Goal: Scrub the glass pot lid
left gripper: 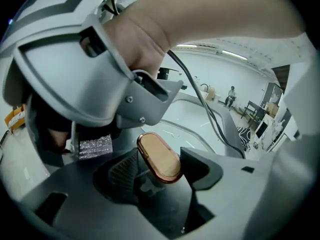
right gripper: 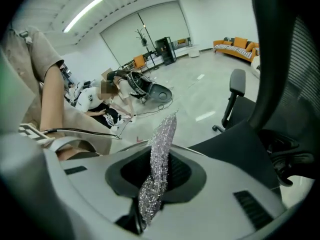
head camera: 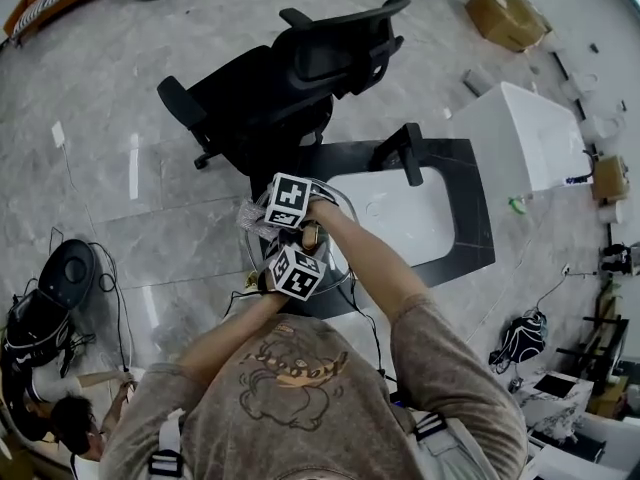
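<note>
The glass pot lid (head camera: 342, 204) is held up over the near edge of the black counter, between my two grippers. Its copper-coloured oval knob (left gripper: 159, 156) sits between the dark pads of my left gripper (left gripper: 156, 173), which is shut on it; part of the lid's rim (left gripper: 197, 104) curves behind. My right gripper (right gripper: 152, 181) is shut on a silver glittery scrub cloth (right gripper: 160, 149) that stands up from its jaws. In the head view the right gripper (head camera: 272, 213) is just above the left gripper (head camera: 303, 251), with the cloth (head camera: 252, 218) at the lid's left side. The left gripper view also shows the cloth (left gripper: 95, 146).
A white sink basin (head camera: 405, 218) is set in the black counter (head camera: 472, 168) with a black faucet (head camera: 405, 153). A black office chair (head camera: 290, 68) stands behind it. A white cabinet (head camera: 530, 133) is at the right. A person (head camera: 60, 418) sits on the floor at lower left beside a dark bag (head camera: 45, 308).
</note>
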A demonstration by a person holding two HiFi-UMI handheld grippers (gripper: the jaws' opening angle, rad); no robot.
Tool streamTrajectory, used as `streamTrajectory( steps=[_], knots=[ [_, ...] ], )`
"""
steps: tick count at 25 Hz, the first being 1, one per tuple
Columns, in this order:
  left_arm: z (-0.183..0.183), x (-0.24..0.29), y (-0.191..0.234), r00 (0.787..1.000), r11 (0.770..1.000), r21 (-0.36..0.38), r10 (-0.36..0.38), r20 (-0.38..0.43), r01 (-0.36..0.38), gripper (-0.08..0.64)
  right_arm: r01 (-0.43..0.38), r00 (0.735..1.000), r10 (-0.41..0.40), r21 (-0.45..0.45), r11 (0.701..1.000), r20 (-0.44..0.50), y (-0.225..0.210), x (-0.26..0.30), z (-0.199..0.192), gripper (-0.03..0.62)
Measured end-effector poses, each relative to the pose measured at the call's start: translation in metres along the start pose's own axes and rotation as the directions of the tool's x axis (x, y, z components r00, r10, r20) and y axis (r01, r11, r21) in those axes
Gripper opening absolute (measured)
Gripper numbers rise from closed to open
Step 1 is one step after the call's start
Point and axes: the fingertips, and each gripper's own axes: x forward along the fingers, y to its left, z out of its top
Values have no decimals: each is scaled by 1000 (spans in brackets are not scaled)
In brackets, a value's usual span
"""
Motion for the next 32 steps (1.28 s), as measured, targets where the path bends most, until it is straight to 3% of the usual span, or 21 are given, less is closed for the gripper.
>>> streamTrajectory(
  steps=[6,14,22,32],
  knots=[
    [-2,2,0,1000,1000,-3,17,-20,-17,275,-15,999,13,-53,998,-47,4,10,-1,80],
    [-1,0,1,998,999,23,34,-44,-33,276,1,1000,-2,-16,1000,-11,-8,4,-5,81],
    [0,2,2,999,999,-45,19,-46,-21,270,18,1000,-18,-9,1000,6,-11,4,-6,83],
    [0,2,2,998,998,-46,30,-58,-33,262,190,979,-195,94,977,55,-60,-36,-35,83]
  ],
)
